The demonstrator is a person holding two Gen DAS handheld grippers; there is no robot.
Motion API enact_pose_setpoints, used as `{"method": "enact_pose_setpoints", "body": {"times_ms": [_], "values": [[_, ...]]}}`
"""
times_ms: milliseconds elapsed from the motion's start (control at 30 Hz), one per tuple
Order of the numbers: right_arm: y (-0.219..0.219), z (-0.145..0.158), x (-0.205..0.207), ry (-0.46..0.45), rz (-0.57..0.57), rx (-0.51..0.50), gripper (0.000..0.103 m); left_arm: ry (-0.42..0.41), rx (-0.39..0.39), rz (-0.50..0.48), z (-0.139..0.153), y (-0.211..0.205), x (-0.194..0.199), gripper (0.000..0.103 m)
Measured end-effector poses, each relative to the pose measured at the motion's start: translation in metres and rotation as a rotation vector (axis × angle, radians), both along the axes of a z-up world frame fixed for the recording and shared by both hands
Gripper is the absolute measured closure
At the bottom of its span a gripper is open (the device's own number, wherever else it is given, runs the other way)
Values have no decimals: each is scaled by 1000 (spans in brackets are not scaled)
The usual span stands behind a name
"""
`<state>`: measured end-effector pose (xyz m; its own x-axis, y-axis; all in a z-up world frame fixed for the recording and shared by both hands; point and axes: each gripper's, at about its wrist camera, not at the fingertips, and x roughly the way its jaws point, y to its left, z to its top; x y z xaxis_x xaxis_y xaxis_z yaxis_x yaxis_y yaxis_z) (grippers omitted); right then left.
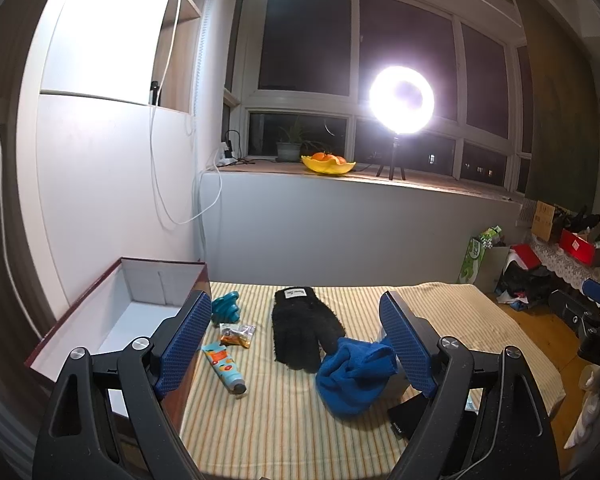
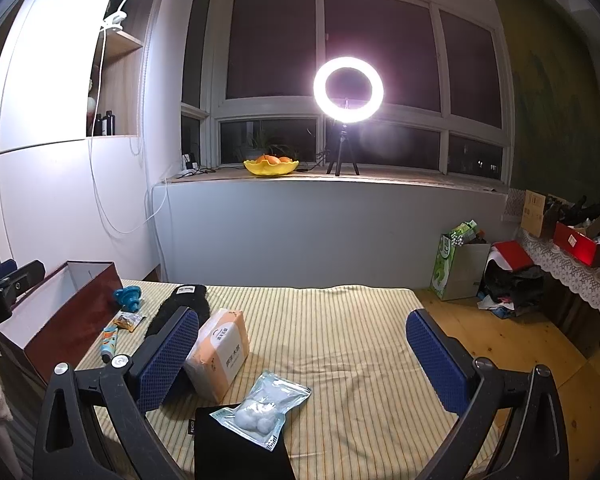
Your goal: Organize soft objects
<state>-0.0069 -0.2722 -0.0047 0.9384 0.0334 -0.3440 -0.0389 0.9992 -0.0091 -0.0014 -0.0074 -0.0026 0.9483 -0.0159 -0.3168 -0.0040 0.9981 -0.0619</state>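
Wide bare striped cloth (image 2: 340,332) from centre out to 3 o'clock in the right wrist view; nothing between the spread fingers (image 2: 436,364) there. At 6 o'clock, cotton-ball bag (image 2: 262,408) lying on a black pouch (image 2: 236,452); at 9 o'clock, tissue pack (image 2: 220,356) just beside the left pad. In the left wrist view, black glove (image 1: 302,326) at 12 and blue cloth (image 1: 352,376) at centre filling the gap; tube (image 1: 223,368), snack packet (image 1: 238,335) and teal toy (image 1: 226,309) at 10 to 11 o'clock, beside the open box (image 1: 112,312), interior clear.
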Motion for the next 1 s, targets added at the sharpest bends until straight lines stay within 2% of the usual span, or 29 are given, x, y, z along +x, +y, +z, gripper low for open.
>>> {"method": "enact_pose_setpoints", "body": {"times_ms": [1000], "values": [[1,-4,-1,7,4,0,0,3,-10,1,-2,-2,-1,17]]}}
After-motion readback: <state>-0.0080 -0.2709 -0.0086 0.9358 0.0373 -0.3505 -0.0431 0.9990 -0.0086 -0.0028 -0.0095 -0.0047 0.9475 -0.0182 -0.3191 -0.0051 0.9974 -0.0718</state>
